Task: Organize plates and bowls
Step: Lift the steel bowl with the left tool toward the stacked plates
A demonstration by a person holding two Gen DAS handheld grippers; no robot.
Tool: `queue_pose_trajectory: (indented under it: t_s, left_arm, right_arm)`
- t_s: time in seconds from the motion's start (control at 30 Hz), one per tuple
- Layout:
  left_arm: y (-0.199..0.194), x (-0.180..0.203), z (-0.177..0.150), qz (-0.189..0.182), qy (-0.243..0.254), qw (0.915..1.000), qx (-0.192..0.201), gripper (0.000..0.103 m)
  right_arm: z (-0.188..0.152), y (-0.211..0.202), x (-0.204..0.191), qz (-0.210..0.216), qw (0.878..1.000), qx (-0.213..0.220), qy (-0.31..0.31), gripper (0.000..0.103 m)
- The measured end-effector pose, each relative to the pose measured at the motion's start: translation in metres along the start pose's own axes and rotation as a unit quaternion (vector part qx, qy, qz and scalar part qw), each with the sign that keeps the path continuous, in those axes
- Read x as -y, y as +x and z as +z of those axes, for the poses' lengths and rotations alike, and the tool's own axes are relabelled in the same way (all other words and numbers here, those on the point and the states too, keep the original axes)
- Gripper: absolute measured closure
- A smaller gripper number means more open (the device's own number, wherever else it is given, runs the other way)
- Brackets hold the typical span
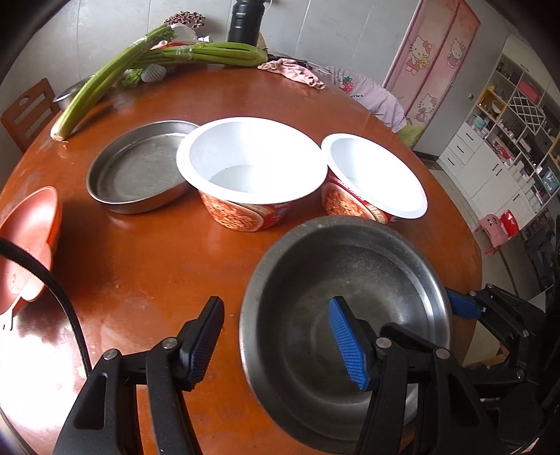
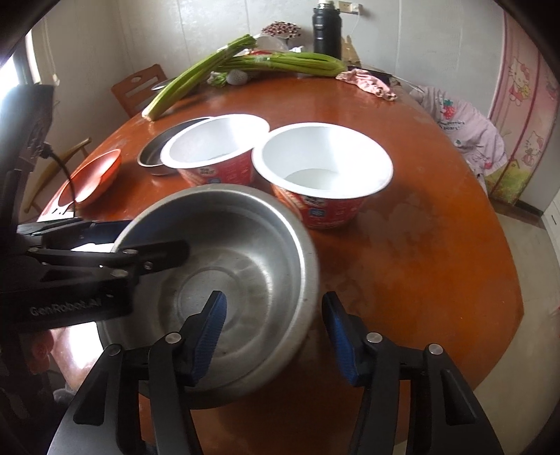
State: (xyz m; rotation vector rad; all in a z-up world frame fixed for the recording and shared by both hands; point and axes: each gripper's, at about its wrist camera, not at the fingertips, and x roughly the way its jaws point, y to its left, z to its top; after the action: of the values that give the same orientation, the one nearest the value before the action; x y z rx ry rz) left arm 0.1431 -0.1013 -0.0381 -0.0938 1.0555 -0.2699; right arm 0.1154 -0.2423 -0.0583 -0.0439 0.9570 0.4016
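Steel bowl (image 1: 344, 315) is positioned at the near edge of the round worktop (image 1: 157, 266). Both tongs are spread and straddle its rim: left tongs (image 1: 276, 343) at its left side, right tongs (image 2: 274, 336) at its right. Two paper bowls (image 1: 252, 171) and a steel plate (image 1: 136, 171) are located farther back.

On the surface (image 1: 147, 266): one steel bowl (image 1: 350, 280), one shallow steel pan (image 1: 136, 175), two paper noodle bowls (both white inside) (image 1: 252, 161) (image 1: 378, 175), one orange dish (image 1: 28, 224), two celery bunches (image 1: 105, 80) (image 1: 210, 54), one black flask (image 1: 245, 21), one pink cloth (image 1: 294, 71).
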Motion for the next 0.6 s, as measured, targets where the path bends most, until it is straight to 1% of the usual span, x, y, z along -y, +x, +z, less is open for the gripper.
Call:
queue_pose_trajectory:
  t_s: [0.13,0.33,0.6]
  left_arm:
    - [0.002,0.003,0.002,-0.022,0.004,0.9998,-0.001,0.047]
    - [0.001,0.003,0.002,-0.031,0.003,0.9995,-0.002,0.047]
    - [-0.019,-0.006,-0.002,-0.026,-0.004,0.9995,0.016,0.047]
  right_arm:
    - [0.000,-0.001,-0.006,0.007,1.000,0.002,-0.006,0.045]
    - [0.000,-0.003,-0.009,0.000,1.000,0.002,-0.009,0.045]
    - [0.004,-0.014,-0.023,0.005,1.000,0.010,-0.019,0.045]
